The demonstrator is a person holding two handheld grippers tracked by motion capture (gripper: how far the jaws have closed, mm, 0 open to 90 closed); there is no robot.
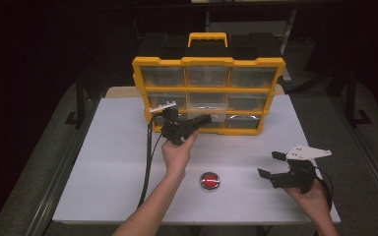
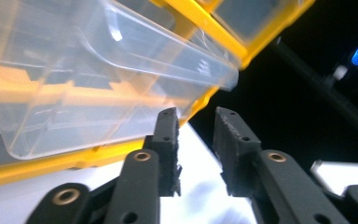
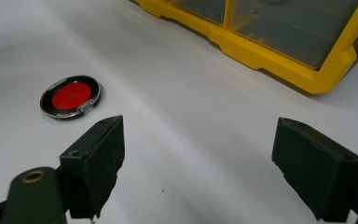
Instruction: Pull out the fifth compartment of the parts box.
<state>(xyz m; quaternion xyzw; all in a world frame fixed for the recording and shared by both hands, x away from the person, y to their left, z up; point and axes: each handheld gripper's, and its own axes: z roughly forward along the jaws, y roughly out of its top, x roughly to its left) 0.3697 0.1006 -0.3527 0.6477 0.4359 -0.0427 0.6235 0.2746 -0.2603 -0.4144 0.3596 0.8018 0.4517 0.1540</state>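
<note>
Two grippers sit unclenched: the left gripper [image 1: 203, 120] nears a clear drawer [image 2: 112, 70], seemingly needing a grip next, while the right gripper [image 1: 270, 164] idles.

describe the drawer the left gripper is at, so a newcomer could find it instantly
Start at the yellow-framed organizer standing at the table's far edge, a three-by-three grid of clear drawers. Go to the bottom row, middle: that clear drawer alone sticks out of the frame, with the left gripper at its front.

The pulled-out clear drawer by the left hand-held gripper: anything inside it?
The clear drawer juts from the yellow organizer. Through its walls only the yellow frame shows; no contents are visible. Its far end, inside the case, is hidden. The left hand-held gripper sits just below it, holding nothing.
</note>
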